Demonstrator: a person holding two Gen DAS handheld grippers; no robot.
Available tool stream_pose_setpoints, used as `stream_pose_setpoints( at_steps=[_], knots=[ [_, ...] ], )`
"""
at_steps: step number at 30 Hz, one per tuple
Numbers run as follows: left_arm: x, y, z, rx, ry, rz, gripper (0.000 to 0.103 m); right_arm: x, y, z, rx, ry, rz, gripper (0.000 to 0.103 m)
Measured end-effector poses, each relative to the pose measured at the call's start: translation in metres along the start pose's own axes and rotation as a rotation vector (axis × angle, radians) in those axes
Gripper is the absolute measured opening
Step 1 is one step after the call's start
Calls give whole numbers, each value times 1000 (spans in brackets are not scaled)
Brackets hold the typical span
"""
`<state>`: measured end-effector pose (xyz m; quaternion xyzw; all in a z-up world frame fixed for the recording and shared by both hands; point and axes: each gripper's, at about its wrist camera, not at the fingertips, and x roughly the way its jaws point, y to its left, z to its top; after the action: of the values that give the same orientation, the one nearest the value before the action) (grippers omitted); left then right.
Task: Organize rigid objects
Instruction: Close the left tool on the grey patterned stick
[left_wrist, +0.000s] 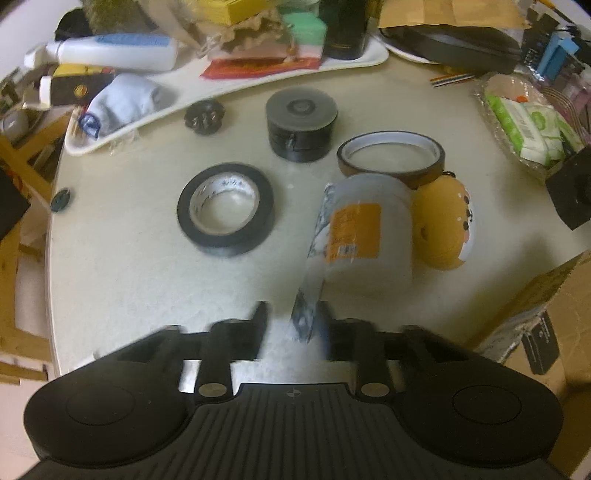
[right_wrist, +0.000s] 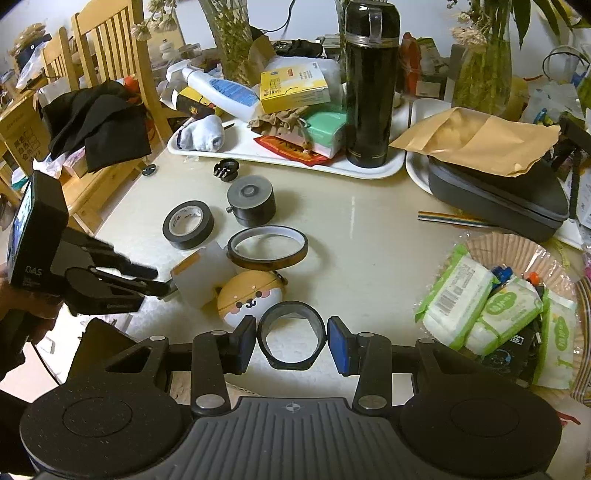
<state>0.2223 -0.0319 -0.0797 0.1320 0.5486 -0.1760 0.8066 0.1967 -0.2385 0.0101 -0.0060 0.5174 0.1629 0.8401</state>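
Black ring (right_wrist: 291, 341) clamped between right fingers (right_wrist: 341, 345); left fingers (left_wrist: 260, 325) apart beside white jar (left_wrist: 364, 230)

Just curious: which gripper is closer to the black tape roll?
Left. The left gripper sits just below the black tape roll, by the white jar; the right gripper is farther, holding a ring.

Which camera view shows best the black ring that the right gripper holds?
The right wrist view: the black ring sits whole and sharp between the pads of the right gripper, its hexagonal inner opening visible. The left wrist view does not show it at all.
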Motion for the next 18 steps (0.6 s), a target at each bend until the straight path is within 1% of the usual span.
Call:
stream_pose_setpoints(
  at_steps=[2, 4, 6, 8, 9, 10, 11, 12, 18],
  knots=[
    [3, -3, 2, 16, -1, -3, 40, 1, 0, 0, 0, 2, 0, 45],
    [10, -5, 3, 25, 11, 18, 40, 1, -2, 0, 3, 2, 0, 45],
    [10, -5, 3, 29, -17, 21, 41, 1, -3, 0, 6, 1, -1, 45],
    [11, -2, 6, 15, -28, 7, 39, 1, -4, 0, 8, 1, -1, 45],
    [11, 0, 7, 1, -33, 4, 35, 1, -4, 0, 9, 1, 0, 45],
    [11, 1, 9, -4, -38, 12, 22, 1, -4, 1, 8, 2, 0, 45],
    [11, 0, 10, -2, -41, 27, 18, 1, -4, 1, 8, 2, 0, 45],
    [11, 0, 12, 1, -36, 37, 16, 1, -4, 1, 8, 1, 0, 45],
    [10, -1, 10, -7, -16, 38, 15, 1, -5, 0, 7, 1, 3, 45]
  ],
)
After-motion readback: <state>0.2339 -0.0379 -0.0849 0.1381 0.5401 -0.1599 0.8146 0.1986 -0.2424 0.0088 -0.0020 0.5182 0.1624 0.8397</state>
